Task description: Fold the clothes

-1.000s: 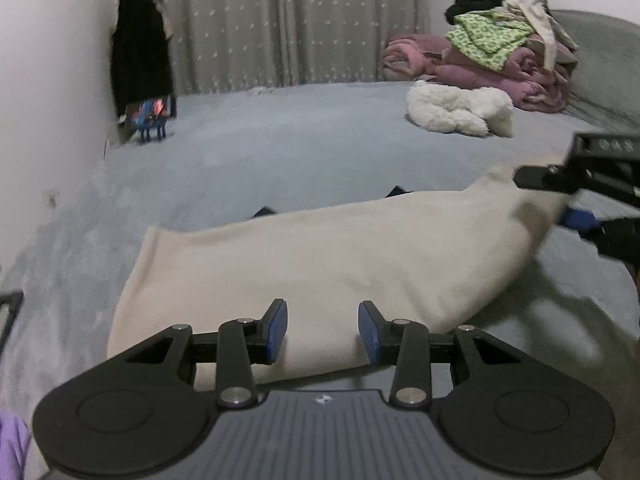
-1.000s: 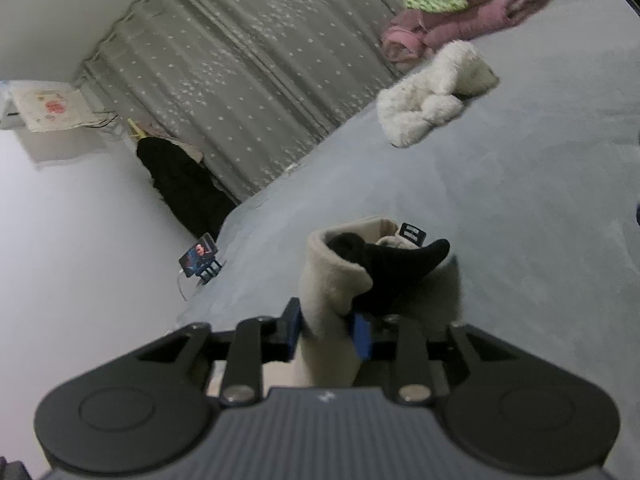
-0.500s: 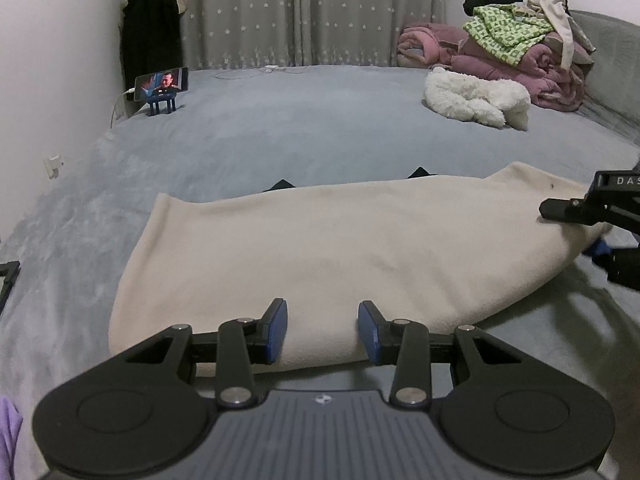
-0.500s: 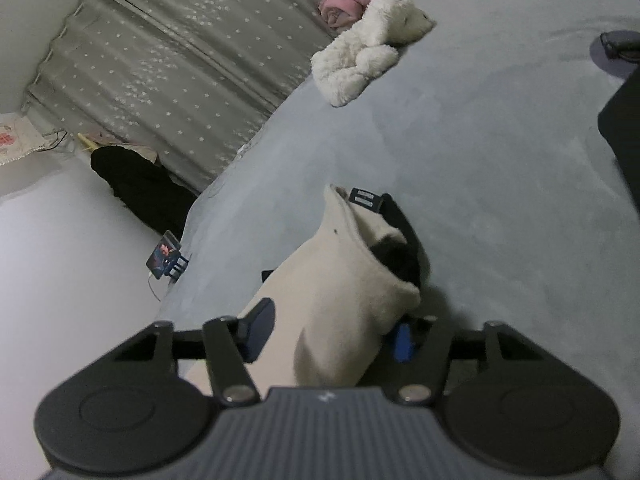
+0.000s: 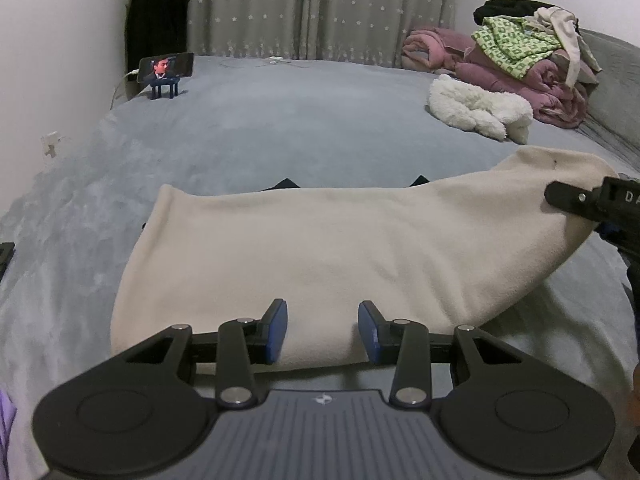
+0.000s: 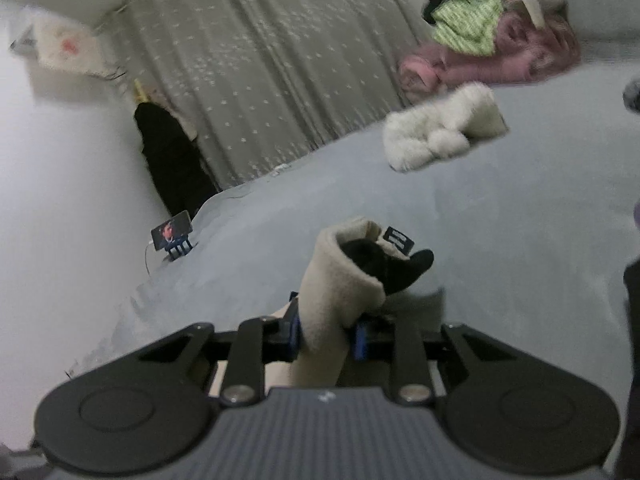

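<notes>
A cream fleece garment point(image 5: 340, 248) with a black lining lies stretched across the grey bed point(image 5: 280, 120). My left gripper point(image 5: 322, 332) sits at its near folded edge. The blue pads stand apart with flat cloth between them and nothing pinched. In the left wrist view my right gripper point(image 5: 600, 208) shows at the garment's right end. In the right wrist view the right gripper point(image 6: 326, 336) has its jaws closing, and the pads squeeze a rolled end of the garment point(image 6: 340, 280). The black lining point(image 6: 384, 264) and a label point(image 6: 398, 238) poke out of that end.
A phone on a small stand point(image 5: 166, 68) stands at the bed's far left by the wall. A white fluffy garment point(image 5: 476, 110) and a pile of pink bedding and clothes point(image 5: 520, 52) lie at the far right. A black coat point(image 5: 158, 12) hangs beside the curtain.
The right gripper's jaws spread wide around the garment's end half a second ago and have narrowed onto it again. The left wrist view has rolled level; the left gripper stays at the near edge.
</notes>
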Action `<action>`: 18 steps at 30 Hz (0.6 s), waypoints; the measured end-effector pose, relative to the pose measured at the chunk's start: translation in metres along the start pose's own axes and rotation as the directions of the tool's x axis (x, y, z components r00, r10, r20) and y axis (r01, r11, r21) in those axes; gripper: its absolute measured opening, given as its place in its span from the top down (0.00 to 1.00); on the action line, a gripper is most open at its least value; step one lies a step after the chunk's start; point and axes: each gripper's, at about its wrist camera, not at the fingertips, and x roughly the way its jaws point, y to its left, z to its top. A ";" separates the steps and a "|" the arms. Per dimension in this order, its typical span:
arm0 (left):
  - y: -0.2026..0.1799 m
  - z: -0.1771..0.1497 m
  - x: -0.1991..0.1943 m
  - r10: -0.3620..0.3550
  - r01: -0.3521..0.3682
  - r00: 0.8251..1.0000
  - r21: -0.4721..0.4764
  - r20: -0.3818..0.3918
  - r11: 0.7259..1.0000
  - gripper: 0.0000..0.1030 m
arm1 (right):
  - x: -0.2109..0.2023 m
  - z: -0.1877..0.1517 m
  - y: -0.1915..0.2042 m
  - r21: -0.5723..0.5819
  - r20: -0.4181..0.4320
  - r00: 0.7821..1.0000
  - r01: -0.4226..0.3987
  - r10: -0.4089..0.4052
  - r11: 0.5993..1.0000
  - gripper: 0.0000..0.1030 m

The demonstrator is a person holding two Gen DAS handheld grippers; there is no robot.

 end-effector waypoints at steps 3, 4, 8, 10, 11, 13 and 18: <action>0.005 0.006 -0.005 -0.002 0.003 1.000 -0.017 0.013 1.000 0.63 | -0.005 0.001 0.008 -0.035 0.015 1.000 -0.007 0.008 0.999 0.79; 0.009 0.009 -0.007 0.005 -0.004 1.000 -0.033 0.016 0.999 0.63 | -0.006 0.000 0.011 -0.053 0.020 1.000 -0.002 0.003 0.999 0.79; 0.043 0.021 -0.013 0.017 -0.016 1.000 -0.170 0.007 0.985 0.63 | -0.010 -0.001 0.023 -0.126 0.044 0.999 0.017 -0.012 0.992 0.79; 0.061 0.027 -0.016 0.020 -0.020 1.000 -0.245 0.000 0.969 0.63 | -0.011 -0.002 0.026 -0.143 0.048 0.999 0.026 -0.019 0.989 0.79; 0.070 0.029 -0.017 0.020 -0.021 1.000 -0.282 -0.005 0.959 0.63 | -0.010 -0.003 0.027 -0.141 0.047 0.999 0.031 -0.025 0.989 0.79; 0.084 0.029 -0.014 -0.016 -0.001 0.999 -0.356 -0.043 0.934 0.63 | -0.010 -0.004 0.026 -0.126 0.043 0.998 0.041 -0.036 0.991 0.78; 0.104 0.028 -0.012 -0.024 0.000 0.999 -0.436 -0.048 0.900 0.63 | -0.006 -0.006 0.011 0.002 0.017 0.998 0.055 -0.055 0.998 0.78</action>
